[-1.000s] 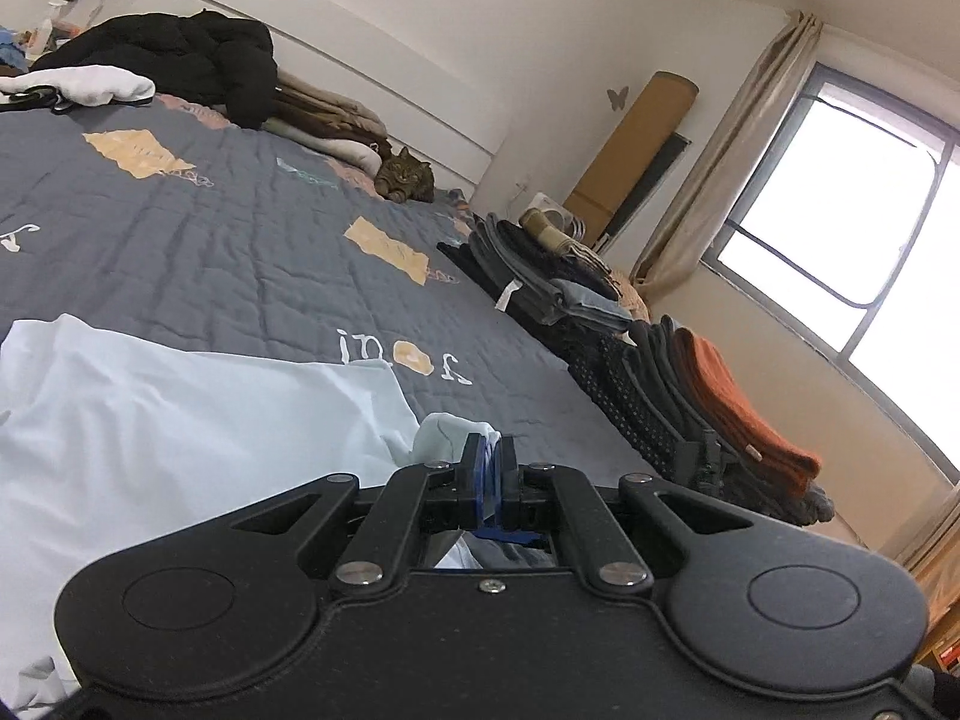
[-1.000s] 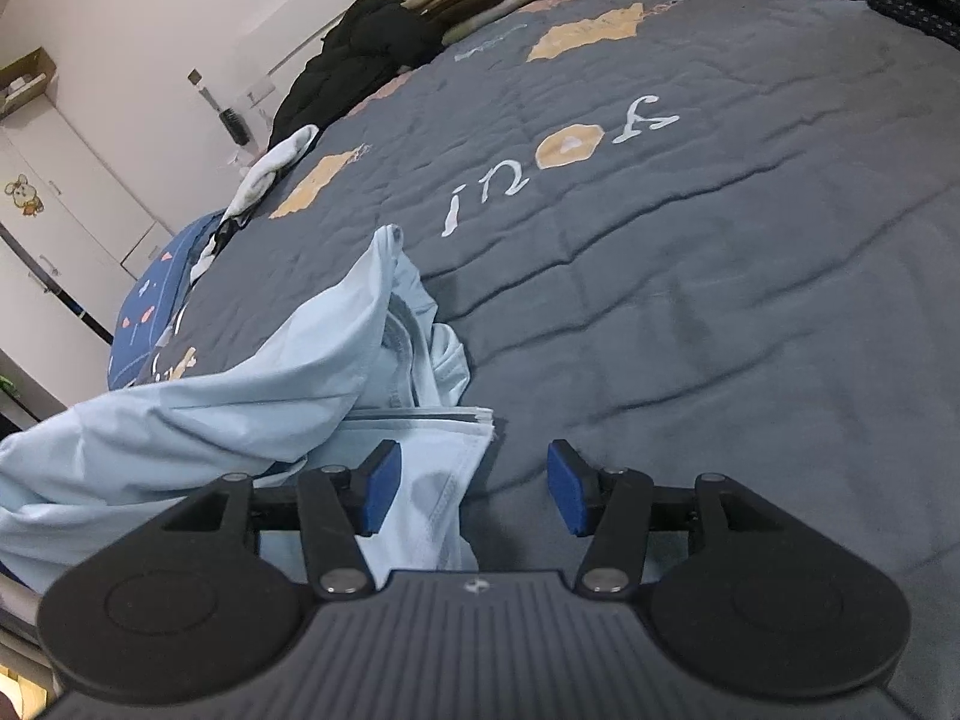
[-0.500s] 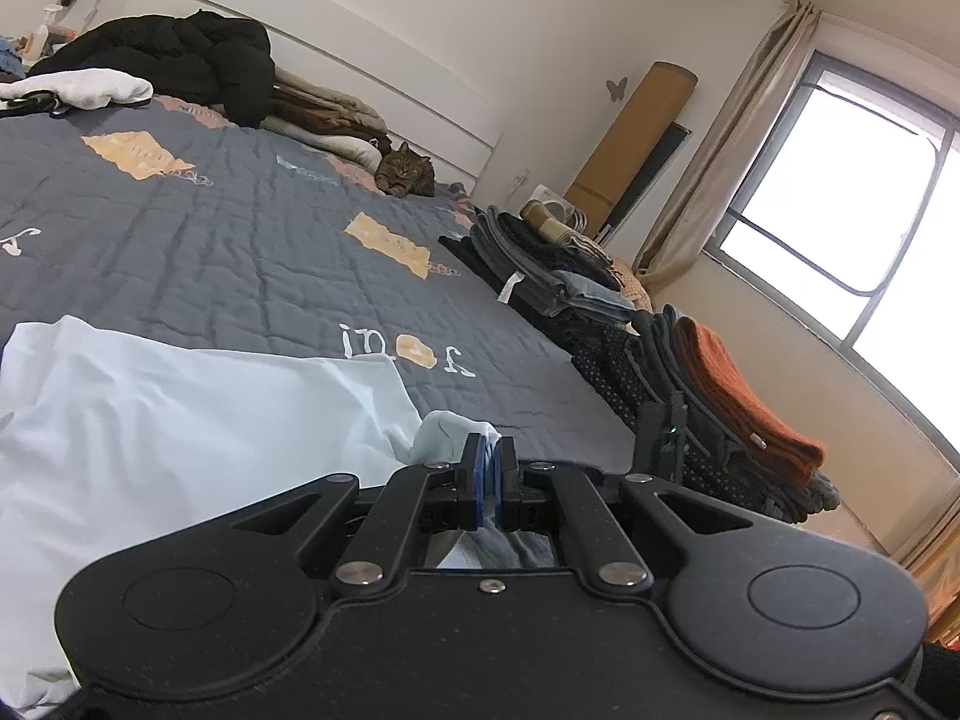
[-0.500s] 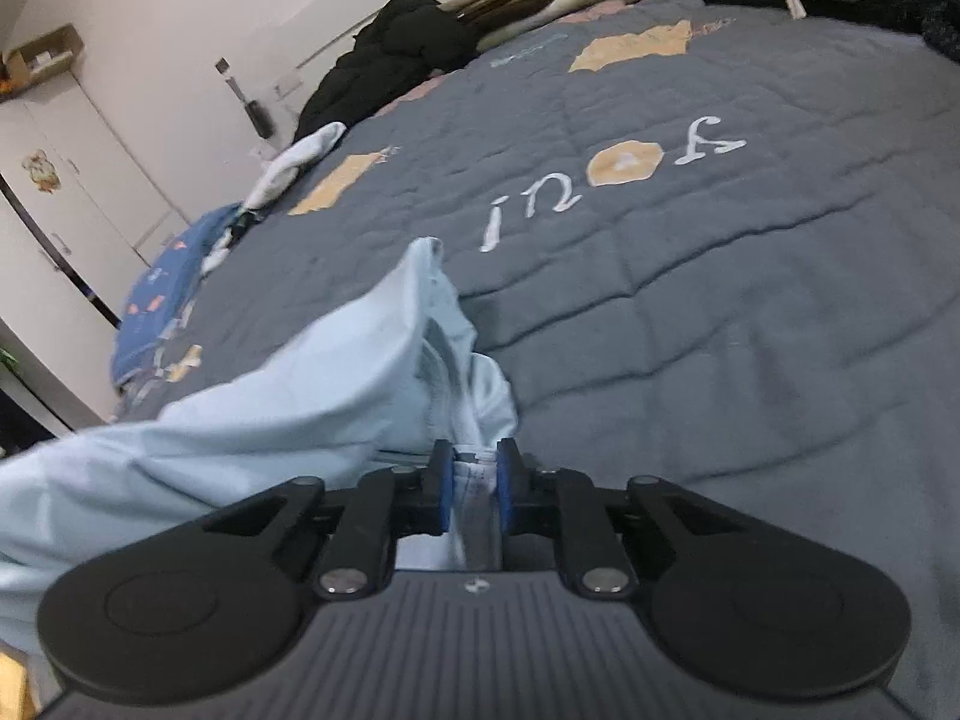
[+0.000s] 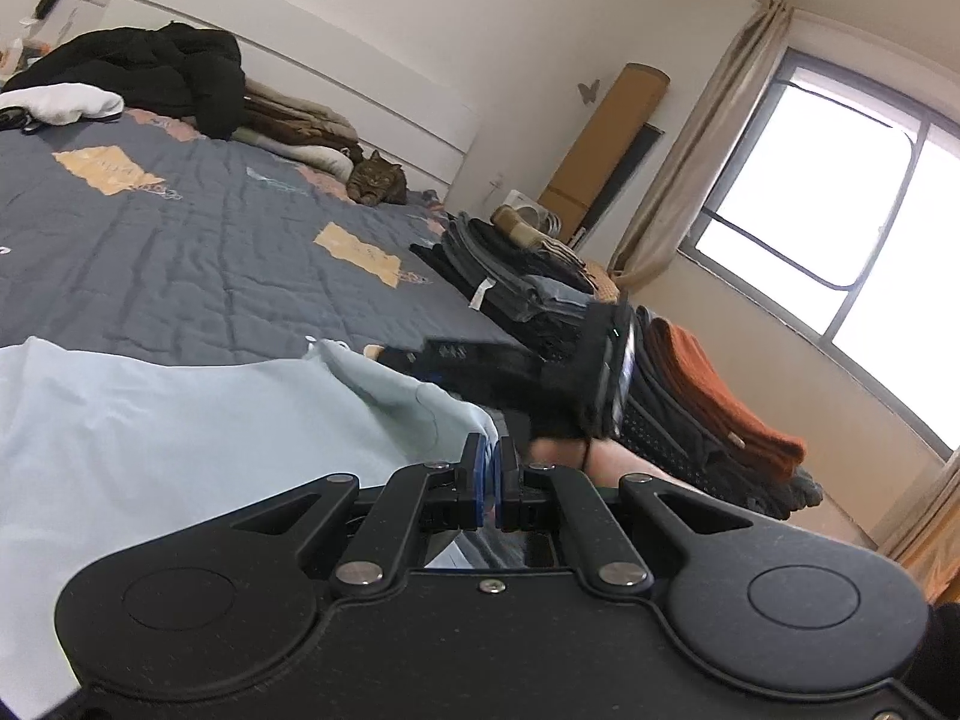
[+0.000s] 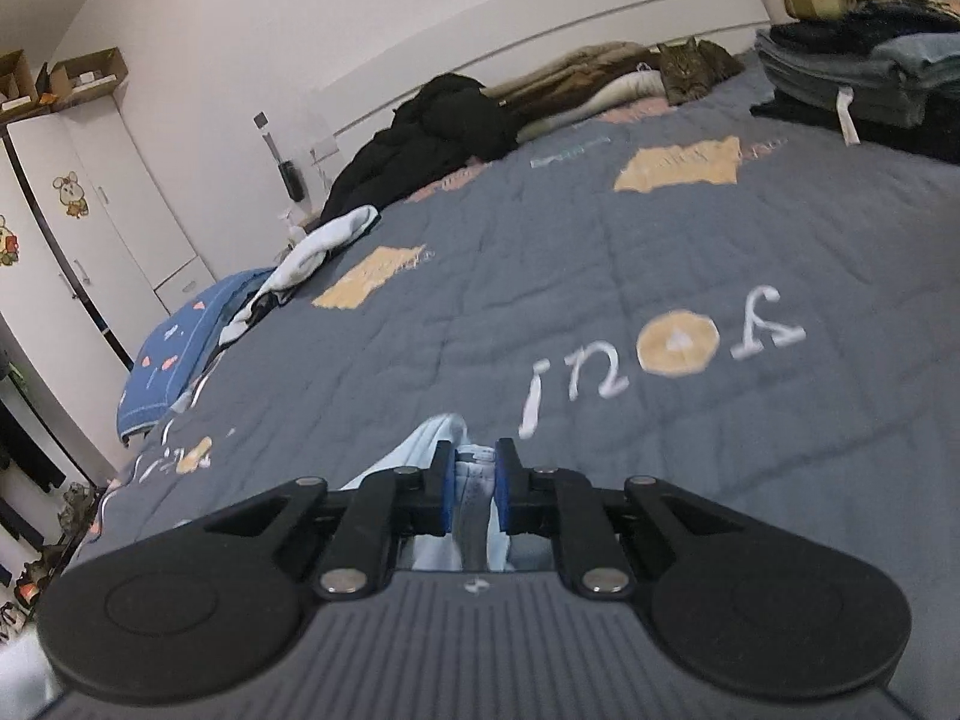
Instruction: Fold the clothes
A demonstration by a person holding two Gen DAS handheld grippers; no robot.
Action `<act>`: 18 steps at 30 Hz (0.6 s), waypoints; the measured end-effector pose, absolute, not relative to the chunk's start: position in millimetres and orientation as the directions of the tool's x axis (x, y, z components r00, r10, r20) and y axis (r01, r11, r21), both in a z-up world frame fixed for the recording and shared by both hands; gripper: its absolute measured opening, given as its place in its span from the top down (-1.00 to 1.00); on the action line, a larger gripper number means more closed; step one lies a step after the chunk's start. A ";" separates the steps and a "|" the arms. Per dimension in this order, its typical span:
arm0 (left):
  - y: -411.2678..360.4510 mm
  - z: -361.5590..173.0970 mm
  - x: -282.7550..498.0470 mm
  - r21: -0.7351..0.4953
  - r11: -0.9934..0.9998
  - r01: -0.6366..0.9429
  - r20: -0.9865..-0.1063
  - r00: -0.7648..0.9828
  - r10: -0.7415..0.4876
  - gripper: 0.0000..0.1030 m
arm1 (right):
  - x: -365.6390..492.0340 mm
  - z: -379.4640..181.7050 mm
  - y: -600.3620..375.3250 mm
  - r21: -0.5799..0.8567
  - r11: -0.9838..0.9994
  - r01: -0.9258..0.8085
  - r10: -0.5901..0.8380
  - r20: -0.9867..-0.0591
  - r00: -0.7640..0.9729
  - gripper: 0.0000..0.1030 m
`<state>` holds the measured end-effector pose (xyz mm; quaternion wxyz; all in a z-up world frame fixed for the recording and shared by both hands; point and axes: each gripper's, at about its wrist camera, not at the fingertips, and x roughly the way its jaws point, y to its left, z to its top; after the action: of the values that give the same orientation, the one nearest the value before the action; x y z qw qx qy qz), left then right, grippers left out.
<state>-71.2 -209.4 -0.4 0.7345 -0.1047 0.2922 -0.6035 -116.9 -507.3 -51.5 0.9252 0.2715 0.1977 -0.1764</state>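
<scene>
Step in hand: we judge a fold of the pale blue garment (image 5: 180, 420) is under way, with both grippers holding cloth above the grey quilt (image 5: 180, 264).
Left gripper (image 5: 491, 462): its blue pads are clenched on a thin edge of the garment, nearly touching each other.
Right gripper (image 6: 474, 477): it grasps a thicker, bunched fold of the same garment (image 6: 441, 438); a band of cloth fills the gap between its pads.
Garment's place: it lies spread on the quilt's near side, well apart from the stacks of folded clothes (image 5: 540, 294) at the quilt's far edge.
Garment's look: light blue, thin and soft, smooth over its broad part, rumpled and doubled where we hold it.
Next move calls for: we think both holds must stay firm and travel together, so the lifted edge lands flat and square on the rest of the garment.
Also near: the cat (image 5: 377, 185) rests at the quilt's head end, well clear.
</scene>
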 end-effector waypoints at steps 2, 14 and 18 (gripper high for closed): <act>-209.6 -1.2 -69.4 -0.507 0.253 0.824 -0.302 0.106 -0.948 0.94 | -109.8 -48.9 -505.6 0.405 0.811 0.421 -0.220 -0.456 0.862 0.75; -206.3 6.5 -82.8 -0.298 0.259 0.919 -0.433 0.112 -0.895 0.19 | -178.9 -36.4 -481.5 0.375 0.786 0.492 -0.194 -0.606 0.771 0.16; -203.8 0.0 -107.2 -0.128 0.225 0.966 -0.486 0.137 -0.863 -0.01 | -226.6 -46.3 -439.0 0.369 0.771 0.519 -0.195 -0.640 0.743 0.10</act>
<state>-107.2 -203.8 0.0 0.7462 0.1082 0.2366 -0.6128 -226.6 -439.0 -46.3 0.8929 0.2729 0.2972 -0.1998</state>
